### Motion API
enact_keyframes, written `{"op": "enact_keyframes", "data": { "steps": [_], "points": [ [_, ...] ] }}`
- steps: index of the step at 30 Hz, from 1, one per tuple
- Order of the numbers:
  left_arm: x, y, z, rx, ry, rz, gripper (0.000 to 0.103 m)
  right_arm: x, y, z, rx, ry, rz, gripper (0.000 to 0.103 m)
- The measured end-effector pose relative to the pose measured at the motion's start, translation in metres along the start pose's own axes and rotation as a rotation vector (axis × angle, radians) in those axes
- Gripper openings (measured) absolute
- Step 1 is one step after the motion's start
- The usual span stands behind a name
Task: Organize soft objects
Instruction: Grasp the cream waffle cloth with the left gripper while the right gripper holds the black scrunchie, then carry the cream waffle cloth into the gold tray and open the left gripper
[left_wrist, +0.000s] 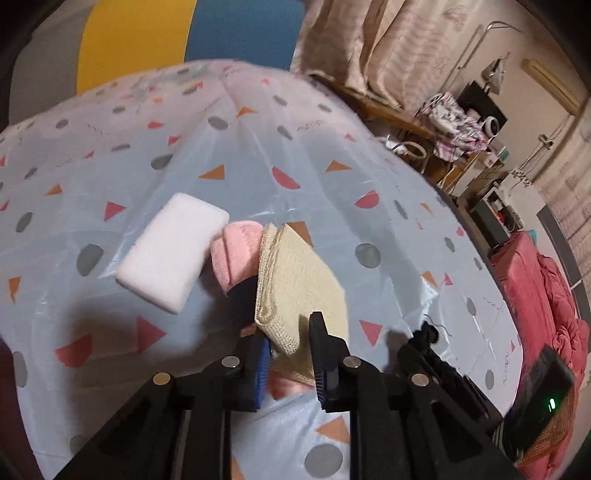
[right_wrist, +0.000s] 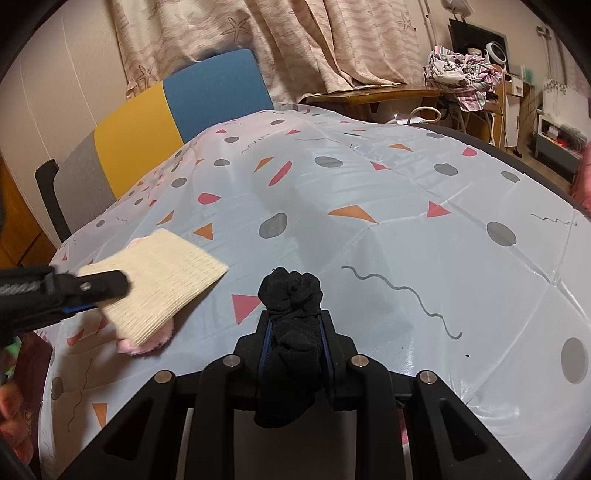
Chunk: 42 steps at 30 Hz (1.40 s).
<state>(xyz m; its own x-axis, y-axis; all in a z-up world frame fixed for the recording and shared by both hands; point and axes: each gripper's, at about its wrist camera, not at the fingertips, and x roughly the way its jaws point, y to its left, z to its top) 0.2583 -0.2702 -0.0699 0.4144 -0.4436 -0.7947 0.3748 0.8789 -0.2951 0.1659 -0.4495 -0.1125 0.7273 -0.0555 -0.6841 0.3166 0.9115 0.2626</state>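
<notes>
Left gripper stands with its fingers apart around the near corner of the beige knitted cloth, not clearly pinching it; right gripper is clenched on a balled black sock, held just above the tablecloth; the cloth lies over a pink fluffy item, with a white sponge block just beside it. Likely trouble: a shallow corner grip could let the loose knit slip out, or drag the pink piece along with it; the glossy plastic cover may also let things slide. Beyond the table stand a blue-and-yellow chair, patterned curtains and a cluttered wooden side table.
</notes>
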Motion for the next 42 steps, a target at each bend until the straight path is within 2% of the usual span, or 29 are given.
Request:
{"op": "enact_keyframes", "data": {
  "steps": [3,7,13,17,18,19,20,21,23,25,26,30,32,35,39,41,42],
  "points": [
    [-0.019,0.005,-0.012,0.0,-0.036,-0.029,0.015,0.001,0.001,0.0,-0.004,0.001,-0.005,0.023],
    [-0.039,0.017,-0.035,-0.013,-0.047,-0.047,0.015,0.001,0.0,0.0,-0.005,0.001,-0.005,0.023],
    [-0.063,0.05,-0.083,-0.098,-0.036,-0.041,0.015,0.001,0.002,0.0,-0.014,0.003,-0.014,0.023],
    [-0.074,0.061,-0.106,-0.113,-0.026,-0.024,0.015,0.001,0.003,0.0,-0.02,0.005,-0.022,0.023],
    [-0.076,0.063,-0.11,-0.109,-0.025,-0.014,0.021,0.001,0.003,0.0,-0.022,0.005,-0.024,0.023],
    [-0.078,0.064,-0.112,-0.101,-0.027,0.011,0.034,0.001,0.003,0.0,-0.023,0.005,-0.026,0.023],
    [-0.08,0.062,-0.112,-0.086,-0.038,0.072,0.041,0.0,0.003,0.0,-0.025,0.005,-0.027,0.023],
    [-0.083,0.062,-0.112,-0.08,-0.045,0.099,0.051,0.0,0.004,0.0,-0.026,0.005,-0.029,0.023],
    [-0.086,0.058,-0.109,-0.062,-0.068,0.14,0.062,0.0,0.004,-0.001,-0.029,0.005,-0.032,0.023],
    [-0.085,0.054,-0.102,-0.059,-0.076,0.155,0.079,0.0,0.005,0.0,-0.031,0.005,-0.035,0.023],
    [-0.083,0.051,-0.099,-0.054,-0.07,0.162,0.081,0.0,0.005,0.0,-0.031,0.005,-0.035,0.023],
    [-0.065,0.036,-0.084,0.005,-0.042,0.189,0.082,0.0,0.005,0.0,-0.03,0.005,-0.034,0.023],
    [-0.046,0.025,-0.079,0.065,0.0,0.235,0.082,0.0,0.005,-0.001,-0.029,0.004,-0.033,0.023],
    [-0.026,0.024,-0.077,0.088,0.034,0.27,0.082,0.0,0.005,-0.001,-0.026,0.003,-0.03,0.023],
    [-0.022,0.034,-0.079,0.044,0.025,0.226,0.082,0.0,0.004,-0.001,-0.02,0.002,-0.027,0.023],
    [-0.027,0.035,-0.082,0.051,0.009,0.208,0.079,-0.001,0.003,-0.001,-0.018,0.002,-0.026,0.024],
    [-0.028,0.035,-0.083,0.054,0.006,0.199,0.073,0.0,0.003,-0.001,-0.018,0.002,-0.026,0.024]
  ]
}}
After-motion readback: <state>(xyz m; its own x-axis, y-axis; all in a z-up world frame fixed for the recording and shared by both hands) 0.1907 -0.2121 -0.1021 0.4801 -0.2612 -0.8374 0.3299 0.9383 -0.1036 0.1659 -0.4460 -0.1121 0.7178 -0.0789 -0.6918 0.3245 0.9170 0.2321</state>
